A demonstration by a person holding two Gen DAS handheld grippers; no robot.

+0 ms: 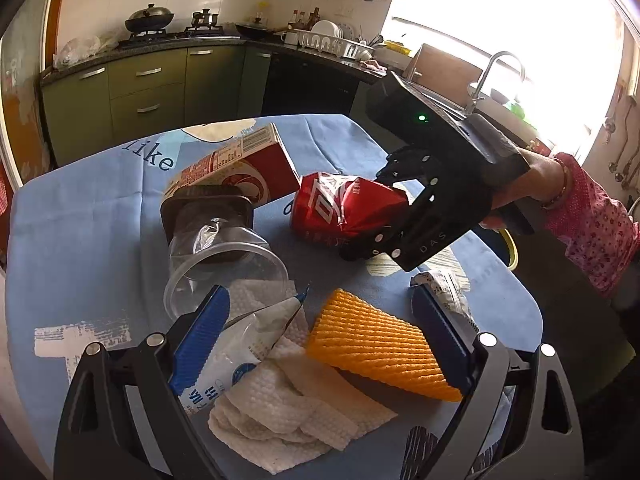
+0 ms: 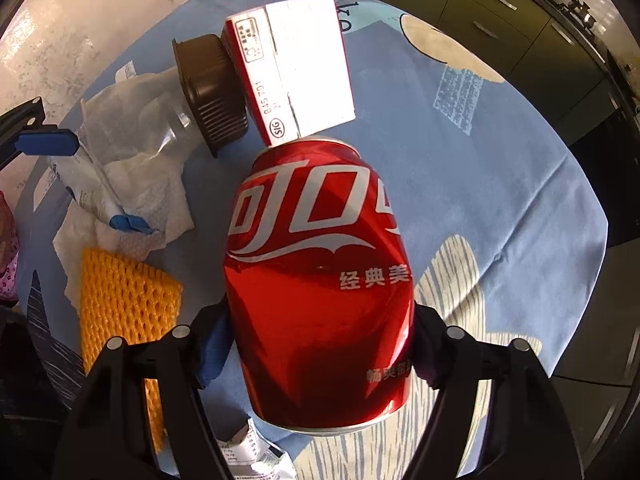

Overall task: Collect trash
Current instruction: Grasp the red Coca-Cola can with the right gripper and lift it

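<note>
The dented red aluminium drink can point(image 2: 320, 288) lies on its side on the blue printed tablecloth point(image 2: 500, 168), clamped between the right gripper point(image 2: 320, 344) whose blue pads press both its flanks. That gripper points steeply down, held by a hand point(image 1: 536, 184) in a pink patterned sleeve. Beyond its tips lies a red-and-white carton point(image 2: 296, 72). The left gripper point(image 1: 328, 344) hovers wide apart, tilted down, over white paper towels point(image 1: 296, 412) and orange foam netting point(image 1: 380, 344).

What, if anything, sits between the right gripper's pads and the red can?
Nothing visible. The right gripper straddles the dented red cola can, one pad against each flank. The milk carton lies just beyond the can's far end, outside the grip.
</note>
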